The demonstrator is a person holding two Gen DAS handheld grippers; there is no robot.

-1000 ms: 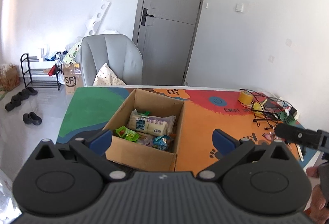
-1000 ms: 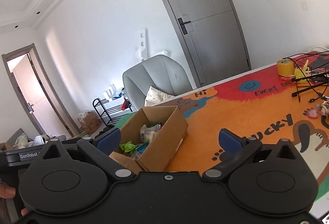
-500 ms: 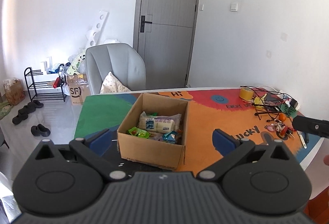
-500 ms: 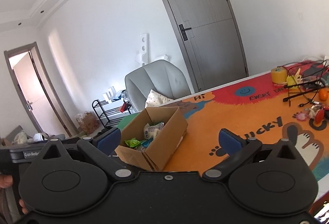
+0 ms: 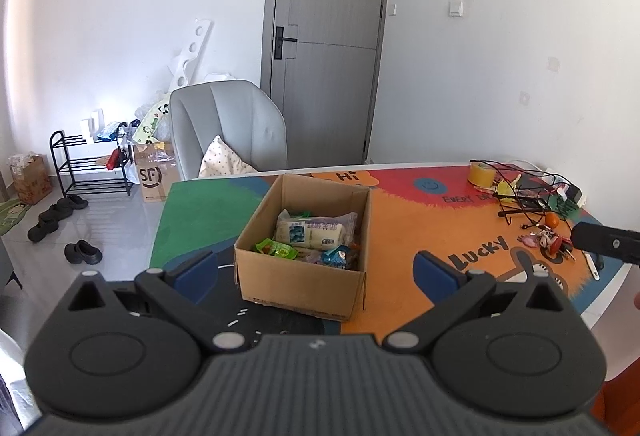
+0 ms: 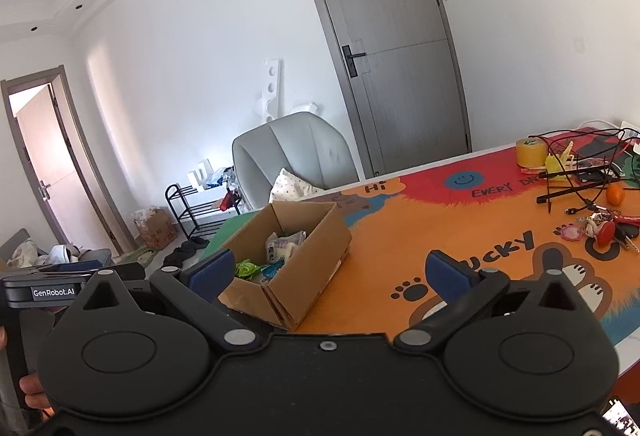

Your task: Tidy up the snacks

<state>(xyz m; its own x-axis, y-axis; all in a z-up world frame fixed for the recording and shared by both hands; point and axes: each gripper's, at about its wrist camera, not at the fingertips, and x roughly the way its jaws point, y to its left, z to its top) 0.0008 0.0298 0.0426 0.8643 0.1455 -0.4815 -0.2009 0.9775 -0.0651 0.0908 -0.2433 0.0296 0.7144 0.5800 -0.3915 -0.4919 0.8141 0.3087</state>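
An open cardboard box [image 5: 304, 284] [image 6: 316, 256] stands on the colourful table mat [image 5: 404, 228] [image 6: 452, 236]. Inside lie several snack packets: a long white packet [image 5: 312, 234] [image 6: 285, 246], a green one [image 5: 276, 249] [image 6: 246, 269] and a blue one [image 5: 338, 259]. My left gripper [image 5: 315, 274] hangs open above the table's near edge, short of the box, with nothing between its fingers. My right gripper [image 6: 327, 274] is open too, to the box's right and back from it, holding nothing.
Cables, a black stand [image 5: 528, 202], a yellow tape roll [image 5: 482, 174] [image 6: 531, 152], an orange [image 6: 615, 194] and keys [image 6: 600, 228] crowd the table's far right. A grey chair [image 5: 228, 132] stands behind the table; shoes and a shoe rack [image 5: 92, 164] are on the floor left.
Both grippers have drawn back and up from the box, so it looks smaller and more of the table shows. Both stay open. The box and its snacks have not moved.
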